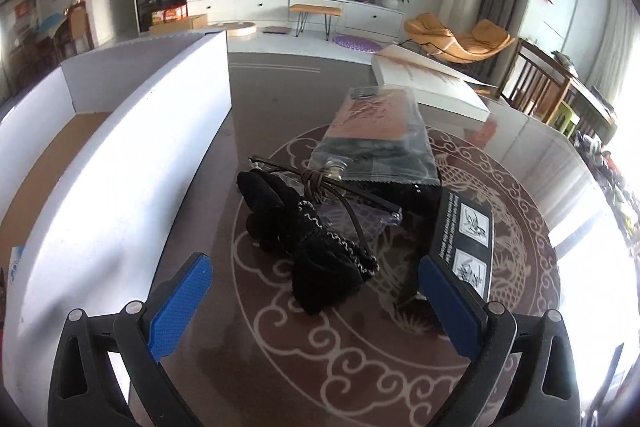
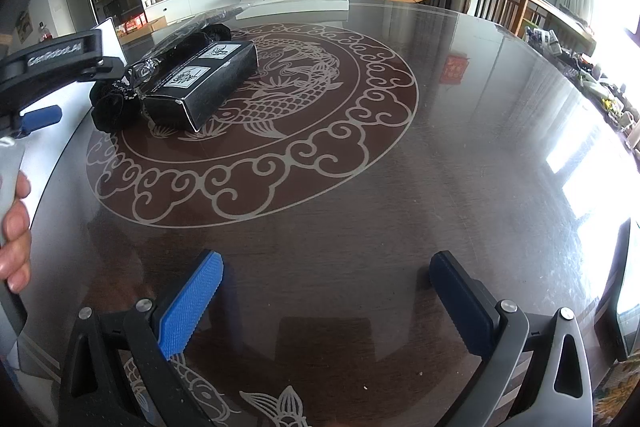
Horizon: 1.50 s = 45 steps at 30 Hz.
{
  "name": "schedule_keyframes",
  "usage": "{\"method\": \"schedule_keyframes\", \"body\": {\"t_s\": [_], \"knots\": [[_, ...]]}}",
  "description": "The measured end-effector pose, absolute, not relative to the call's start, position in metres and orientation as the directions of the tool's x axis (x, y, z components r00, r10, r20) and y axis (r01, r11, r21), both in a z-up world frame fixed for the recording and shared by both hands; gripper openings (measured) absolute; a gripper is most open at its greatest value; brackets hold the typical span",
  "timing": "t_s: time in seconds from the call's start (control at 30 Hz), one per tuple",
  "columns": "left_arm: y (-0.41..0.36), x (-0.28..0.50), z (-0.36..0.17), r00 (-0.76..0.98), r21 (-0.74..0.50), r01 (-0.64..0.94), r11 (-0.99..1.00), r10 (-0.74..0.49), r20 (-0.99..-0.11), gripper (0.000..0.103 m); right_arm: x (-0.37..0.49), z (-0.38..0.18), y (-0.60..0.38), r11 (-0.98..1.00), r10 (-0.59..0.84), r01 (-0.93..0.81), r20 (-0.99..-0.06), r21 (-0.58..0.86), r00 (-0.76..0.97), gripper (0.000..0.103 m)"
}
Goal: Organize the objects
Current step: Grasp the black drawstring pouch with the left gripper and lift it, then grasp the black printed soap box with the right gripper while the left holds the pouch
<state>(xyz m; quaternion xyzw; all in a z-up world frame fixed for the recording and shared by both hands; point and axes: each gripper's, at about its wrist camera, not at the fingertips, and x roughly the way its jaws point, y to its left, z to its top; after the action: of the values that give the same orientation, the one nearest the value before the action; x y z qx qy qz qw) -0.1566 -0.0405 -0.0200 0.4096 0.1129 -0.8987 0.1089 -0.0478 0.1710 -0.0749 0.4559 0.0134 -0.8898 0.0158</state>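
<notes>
A black fabric pouch with a braided cord (image 1: 316, 247) lies on the dark round table (image 1: 280, 355), just ahead of my open left gripper (image 1: 316, 279). A brown cord bundle (image 1: 320, 183) lies over it. Behind sits a clear bag with a reddish card (image 1: 376, 131). A long black box with white labels (image 1: 464, 239) lies next to the right finger. A white cardboard box (image 1: 132, 147) stands open at the left. In the right wrist view my right gripper (image 2: 326, 275) is open and empty over bare table (image 2: 440, 147); the black box (image 2: 208, 83) and pouch (image 2: 112, 107) lie far left.
A white book (image 1: 432, 83) lies at the table's far side. The left gripper's body (image 2: 52, 63) and a hand (image 2: 16, 227) show at the left edge of the right wrist view. Wooden chairs (image 2: 504, 7) stand beyond the table at the right.
</notes>
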Motion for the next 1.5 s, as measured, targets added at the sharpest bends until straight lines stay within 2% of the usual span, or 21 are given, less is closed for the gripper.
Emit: {"method": "schedule_keyframes", "body": {"t_s": [0.2,0.23,0.27,0.33,0.4,0.53,0.63,0.7,0.77,0.8,0.97,1.13,1.17,1.27,1.5], "knots": [[-0.043,-0.187,-0.043,-0.604,-0.058,0.319,-0.946,-0.155,-0.781,0.103,-0.048,-0.075,0.171,-0.999,-0.016,0.04,-0.812,-0.01,-0.584,0.103],[-0.043,-0.188,-0.046,-0.609,-0.062,0.308,-0.949,-0.146,-0.78,0.095,-0.048,-0.075,0.171,-0.999,-0.016,0.04,-0.812,-0.01,-0.584,0.103],[-0.043,-0.189,-0.048,-0.615,-0.071,0.29,-0.954,-0.129,-0.778,0.073,-0.048,-0.075,0.171,-0.999,-0.016,0.04,-0.812,-0.01,-0.584,0.103],[-0.039,-0.184,-0.054,-0.612,-0.052,0.272,-0.961,-0.131,-0.78,0.058,-0.048,-0.075,0.171,-0.999,-0.016,0.04,-0.812,-0.01,-0.584,0.103],[-0.033,-0.172,-0.055,-0.628,-0.034,0.236,-0.971,-0.126,-0.768,0.05,-0.048,-0.075,0.171,-0.999,-0.016,0.041,-0.812,-0.01,-0.583,0.103],[-0.016,-0.133,-0.052,-0.627,-0.036,0.129,-0.991,-0.053,-0.777,0.049,-0.048,-0.075,0.171,-0.999,-0.015,0.04,-0.812,-0.01,-0.584,0.103],[-0.003,-0.094,-0.051,-0.608,-0.029,0.033,-0.999,0.002,-0.794,0.05,-0.048,-0.075,0.171,-0.999,-0.015,0.04,-0.812,-0.01,-0.584,0.103],[0.0,-0.071,-0.051,-0.595,-0.009,-0.003,-1.0,0.009,-0.803,0.055,-0.048,-0.075,0.171,-0.999,-0.015,0.039,-0.812,-0.01,-0.584,0.103],[-0.001,-0.053,-0.051,-0.593,0.015,-0.019,-1.0,-0.001,-0.805,0.08,-0.048,-0.075,0.171,-0.999,-0.015,0.039,-0.812,-0.01,-0.584,0.103],[0.0,-0.047,-0.049,-0.601,0.026,-0.028,-0.999,-0.004,-0.799,0.083,-0.048,-0.075,0.171,-0.999,-0.015,0.039,-0.812,-0.01,-0.584,0.103],[0.003,-0.048,-0.045,-0.614,0.056,-0.06,-0.997,-0.007,-0.79,0.087,-0.048,-0.075,0.171,-0.999,-0.015,0.039,-0.812,-0.01,-0.584,0.103],[0.0,-0.082,-0.055,-0.592,0.06,-0.002,-0.998,-0.047,-0.805,0.087,-0.048,-0.075,0.171,-0.999,-0.015,0.039,-0.812,-0.01,-0.584,0.103],[-0.003,-0.087,-0.057,-0.582,0.042,0.014,-0.999,-0.042,-0.812,0.096,-0.048,-0.075,0.171,-0.999,-0.015,0.039,-0.812,-0.01,-0.584,0.103],[-0.017,-0.099,-0.058,-0.562,0.001,0.064,-0.998,-0.037,-0.826,0.103,-0.048,-0.075,0.171,-0.999,-0.015,0.039,-0.812,-0.01,-0.584,0.103],[-0.024,-0.098,-0.057,-0.558,0.009,0.059,-0.998,-0.041,-0.829,0.103,-0.048,-0.075,0.171,-0.999,-0.014,0.039,-0.812,-0.01,-0.584,0.103]]}}
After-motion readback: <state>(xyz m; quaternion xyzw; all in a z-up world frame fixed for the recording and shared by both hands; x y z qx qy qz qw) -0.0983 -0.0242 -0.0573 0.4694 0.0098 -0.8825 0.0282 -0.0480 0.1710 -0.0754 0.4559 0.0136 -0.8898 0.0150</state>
